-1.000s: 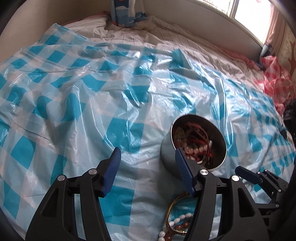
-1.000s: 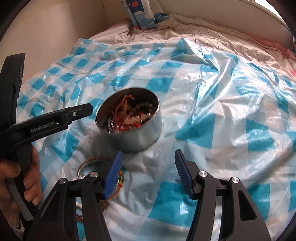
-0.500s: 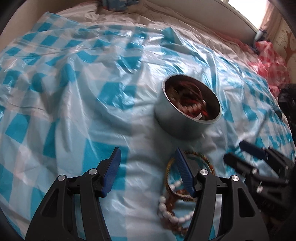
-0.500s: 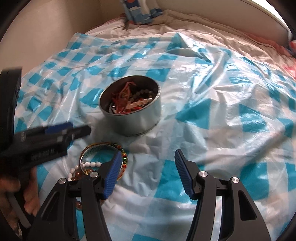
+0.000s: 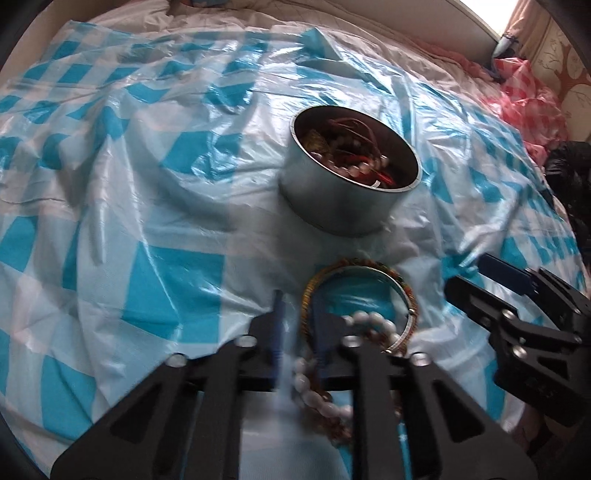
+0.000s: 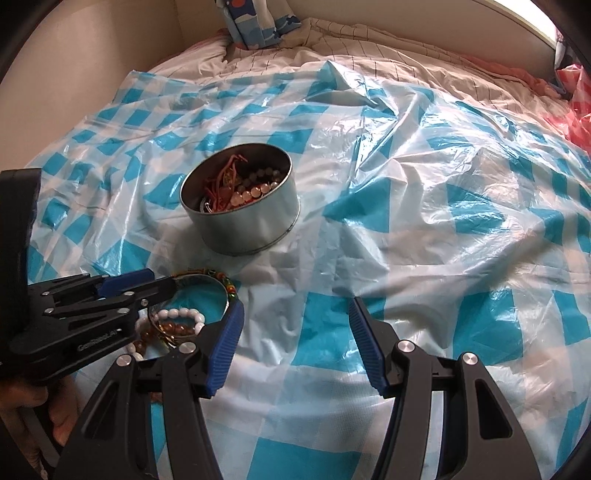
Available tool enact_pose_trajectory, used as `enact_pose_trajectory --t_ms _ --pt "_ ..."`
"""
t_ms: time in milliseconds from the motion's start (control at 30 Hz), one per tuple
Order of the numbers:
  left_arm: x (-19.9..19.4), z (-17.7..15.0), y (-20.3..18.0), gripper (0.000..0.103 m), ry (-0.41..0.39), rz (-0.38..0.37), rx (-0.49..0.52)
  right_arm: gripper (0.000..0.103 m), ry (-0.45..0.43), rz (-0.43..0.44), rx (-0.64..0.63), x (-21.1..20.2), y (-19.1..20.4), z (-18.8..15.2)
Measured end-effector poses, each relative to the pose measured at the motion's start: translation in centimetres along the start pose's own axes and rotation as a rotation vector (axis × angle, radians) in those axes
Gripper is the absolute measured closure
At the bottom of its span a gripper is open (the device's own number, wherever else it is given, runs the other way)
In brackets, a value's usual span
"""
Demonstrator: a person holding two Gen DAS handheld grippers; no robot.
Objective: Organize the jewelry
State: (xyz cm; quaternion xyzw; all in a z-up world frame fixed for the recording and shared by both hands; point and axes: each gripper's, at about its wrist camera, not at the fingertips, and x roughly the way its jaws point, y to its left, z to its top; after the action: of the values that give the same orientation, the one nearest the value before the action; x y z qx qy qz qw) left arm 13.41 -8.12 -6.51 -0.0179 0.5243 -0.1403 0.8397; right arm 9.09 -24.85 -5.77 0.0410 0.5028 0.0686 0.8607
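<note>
Since a second ago the left tool has dropped toward the loose jewelry and its jaws, then wide apart, are closing — the round tin now sits farther up its view.

Left wrist view: the blue pads are blurred and nearly together, with the near-left rim of the multicoloured bangle between them; whether they already press on it I cannot tell. A white bead bracelet lies looped inside and below the bangle, over an amber bead strand. The tin stands just beyond the bangle on the blue-and-white checked plastic sheet spread over the bed, with red cord and beads inside. At the right edge the right tool points in, its fingers apart.

Right wrist view: the right tool hovers over bare sheet, jaws released with nothing between them. To its left the left tool lies across the bangle, fingers almost together at its rim, a hand gripping the handle below. The white bracelet rests inside the bangle. Behind them stands the tin, and a patterned pillow leans by the wall.
</note>
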Motion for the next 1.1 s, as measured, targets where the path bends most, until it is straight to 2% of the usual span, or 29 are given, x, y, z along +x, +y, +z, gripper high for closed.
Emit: enact_pose_trajectory --t_ms 133,300,333,367,400,467,533,767,933,1033,1067,1100 --pt "-0.8 -0.5 -0.1 0.099 -0.02 -0.007 0.005 0.046 0.009 -0.015 -0.002 0.3 -0.1 -0.1" --pt "-2.3 -0.8 0.9 0.099 -0.066 -0.099 -0.052 0.046 0.019 -0.028 0.002 0.5 -0.3 -0.3" --pt "-2.3 -0.8 1.1 0.099 -0.064 -0.077 -0.061 0.046 0.02 -0.029 0.001 0.5 -0.3 -0.3" --pt "-2.0 -1.0 1.1 0.099 -0.051 0.0 -0.04 0.046 0.022 -0.031 -0.002 0.6 -0.2 -0.3" --pt "-1.8 -1.0 1.2 0.1 -0.044 0.032 -0.036 0.046 0.025 -0.032 -0.005 0.6 -0.2 -0.3" --pt "-2.6 -0.7 1.9 0.099 -0.081 -0.023 -0.081 0.046 0.03 -0.029 -0.011 0.8 0.0 -0.4" --pt "-3.0 -0.6 2.3 0.1 -0.1 -0.043 -0.098 0.046 0.023 -0.012 -0.02 0.7 0.2 -0.4" --pt "-2.0 -0.5 3.8 0.099 -0.055 -0.132 -0.19 0.046 0.024 0.027 -0.081 0.8 1.8 -0.4" --pt "-1.8 -0.6 3.1 0.099 -0.051 -0.127 -0.163 0.046 -0.016 0.147 -0.059 0.4 2.4 0.2" --pt "-1.7 -0.6 2.9 0.099 -0.048 -0.139 -0.155 0.046 0.02 0.212 -0.041 1.2 2.7 0.4" --pt "-1.7 -0.6 2.7 0.099 -0.045 -0.14 -0.147 0.047 0.037 0.228 -0.041 1.6 2.9 0.5" --pt "-1.6 -0.6 2.5 0.099 -0.041 -0.14 -0.137 0.055 0.05 0.241 -0.039 2.0 3.0 0.5"
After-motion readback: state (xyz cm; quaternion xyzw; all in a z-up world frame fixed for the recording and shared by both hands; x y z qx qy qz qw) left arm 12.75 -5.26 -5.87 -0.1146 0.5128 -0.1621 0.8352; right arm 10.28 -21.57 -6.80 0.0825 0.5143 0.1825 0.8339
